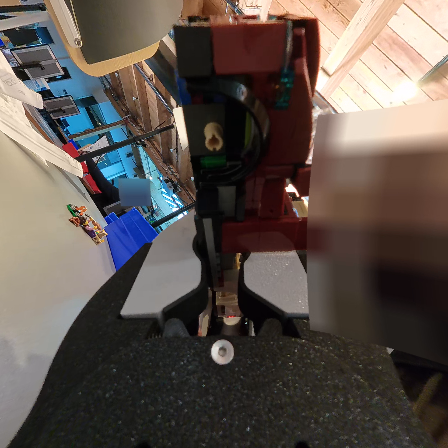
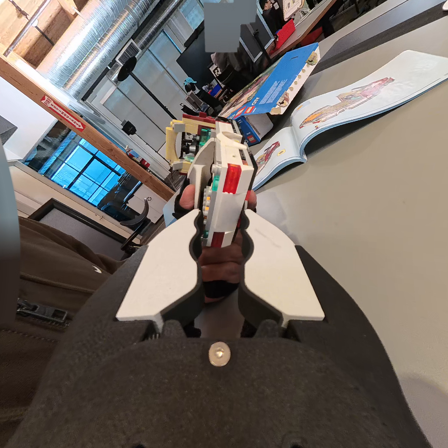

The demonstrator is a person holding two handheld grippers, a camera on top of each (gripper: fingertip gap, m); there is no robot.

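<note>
In the left wrist view my left gripper (image 1: 223, 257) is shut on a dark red and black brick-built model (image 1: 261, 60), which sticks out ahead, lifted off the table. A tan pin (image 1: 213, 139) shows on its black side. In the right wrist view my right gripper (image 2: 221, 218) is shut on the white and red end of a brick model (image 2: 232, 194), with both pads against its sides. A cream and dark red part (image 2: 184, 135) of the model shows farther off. A person's hand (image 2: 188, 197) in a black fingerless glove grips the model just beyond my fingertips.
An open instruction booklet (image 2: 339, 109) and a blue box (image 2: 274, 94) lie on the grey table (image 2: 363, 242). In the left wrist view, small brick figures (image 1: 87, 223) stand on the table (image 1: 36, 242) beside a blue bin (image 1: 128, 232); papers (image 1: 29, 126) lie farther back. One gripper's finger ends stand about 7 cm off the other's.
</note>
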